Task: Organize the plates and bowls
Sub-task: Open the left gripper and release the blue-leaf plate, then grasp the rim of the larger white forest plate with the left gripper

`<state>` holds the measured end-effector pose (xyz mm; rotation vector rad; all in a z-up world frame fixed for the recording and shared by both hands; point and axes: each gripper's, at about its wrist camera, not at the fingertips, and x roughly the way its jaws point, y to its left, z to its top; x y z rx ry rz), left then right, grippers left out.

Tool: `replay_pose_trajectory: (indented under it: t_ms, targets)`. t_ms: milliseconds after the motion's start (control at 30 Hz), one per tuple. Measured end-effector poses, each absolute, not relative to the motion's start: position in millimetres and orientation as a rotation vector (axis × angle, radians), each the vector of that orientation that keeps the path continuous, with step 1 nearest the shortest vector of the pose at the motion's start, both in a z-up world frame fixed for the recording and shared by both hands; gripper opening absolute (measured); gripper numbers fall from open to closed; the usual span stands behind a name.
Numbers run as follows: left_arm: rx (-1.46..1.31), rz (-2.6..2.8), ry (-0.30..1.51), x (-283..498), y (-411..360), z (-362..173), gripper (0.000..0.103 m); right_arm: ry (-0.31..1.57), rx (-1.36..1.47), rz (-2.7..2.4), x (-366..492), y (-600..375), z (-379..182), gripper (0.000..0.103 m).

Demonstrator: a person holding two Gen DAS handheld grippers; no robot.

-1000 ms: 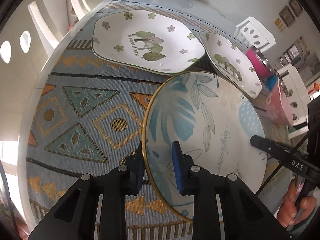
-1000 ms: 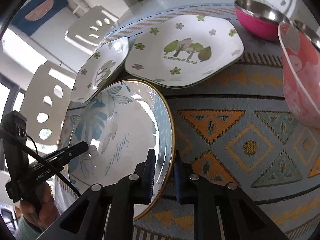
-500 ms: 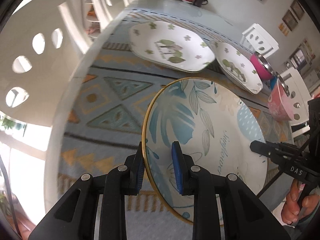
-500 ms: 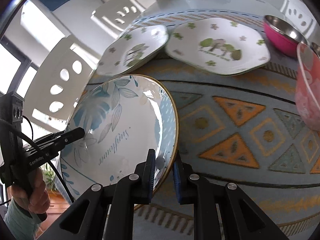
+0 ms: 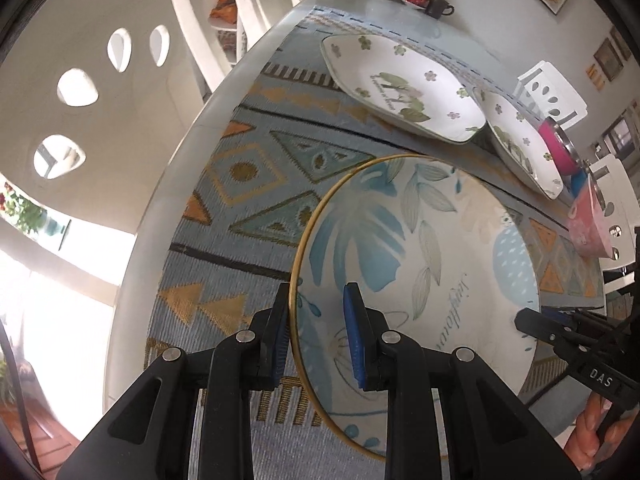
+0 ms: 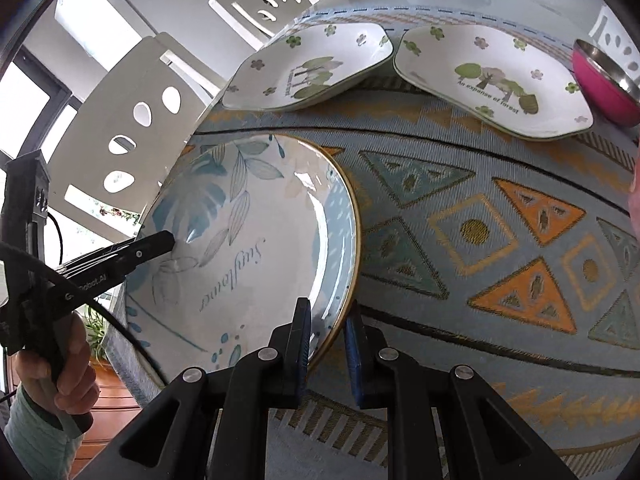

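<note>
A round blue leaf-print plate [image 5: 420, 248] with a gold rim is held in the air above the patterned tablecloth, near the table's near-left edge. My left gripper [image 5: 316, 336] is shut on its left rim. My right gripper [image 6: 326, 344] is shut on its opposite rim, and the plate also shows in the right wrist view [image 6: 248, 248]. Two white square plates with green tree prints lie at the back: a large one [image 5: 404, 84] and a smaller one [image 5: 524, 148]. They also show in the right wrist view, the one on the left [image 6: 312, 68] and the other on the right [image 6: 492, 80].
A pink steel-lined bowl [image 6: 604, 84] stands at the back right, and a pale pink bowl [image 5: 588, 224] beside it. White chairs [image 6: 148, 112] ring the table's left side. A vase and a teapot [image 5: 438, 4] stand at the far end.
Both grippers have carried the blue plate up and toward the table's near-left edge; the square plates now look farther away. Both grips have stayed the same.
</note>
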<state>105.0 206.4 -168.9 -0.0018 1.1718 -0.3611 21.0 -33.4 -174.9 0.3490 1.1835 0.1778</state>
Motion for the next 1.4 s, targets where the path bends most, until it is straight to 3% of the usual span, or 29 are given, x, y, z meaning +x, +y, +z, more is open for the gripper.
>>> replay_pose_trajectory:
  t_ms: [233,433,567,667,733,767,800,833,867,900,1133,1400]
  targets:
    - [0.043,-0.332,1.121,100,211,-148,0.023,1.182,0.356,0.151,15,-40,-162,0.016]
    - [0.047,-0.351,1.03,99,204,-106,0.025,1.105,0.339,0.048,2,-64,-119,0.016]
    - [0.023,-0.391,0.958,95,176,-74,0.036,1.084,0.345,0.035,-3,-76,-94,0.018]
    - [-0.01,-0.435,0.928,87,152,-57,0.036,1.071,0.37,0.07,-5,-80,-81,0.029]
    - [-0.007,-0.46,0.919,80,135,-48,0.036,1.067,0.384,0.082,-10,-84,-77,0.053]
    - [-0.001,-0.464,0.921,76,131,-45,0.038,1.06,0.39,0.086,-13,-86,-75,0.053]
    - [0.009,-0.468,0.928,71,125,-42,0.04,1.052,0.398,0.097,-18,-89,-71,0.053]
    - [0.016,-0.469,0.937,67,120,-39,0.051,1.051,0.402,0.096,-21,-92,-70,0.053]
    - [0.02,-0.466,0.944,63,117,-37,0.069,1.05,0.409,0.091,-25,-95,-68,0.053]
    - [0.023,-0.459,0.939,57,114,-34,0.074,1.043,0.422,0.09,-30,-100,-66,0.053]
    - [0.023,-0.389,0.921,40,117,-20,0.075,1.03,0.518,0.1,-49,-132,-72,0.054]
    - [-0.027,-0.34,0.936,64,146,-24,0.075,1.03,0.539,0.119,-13,-124,-75,0.054]
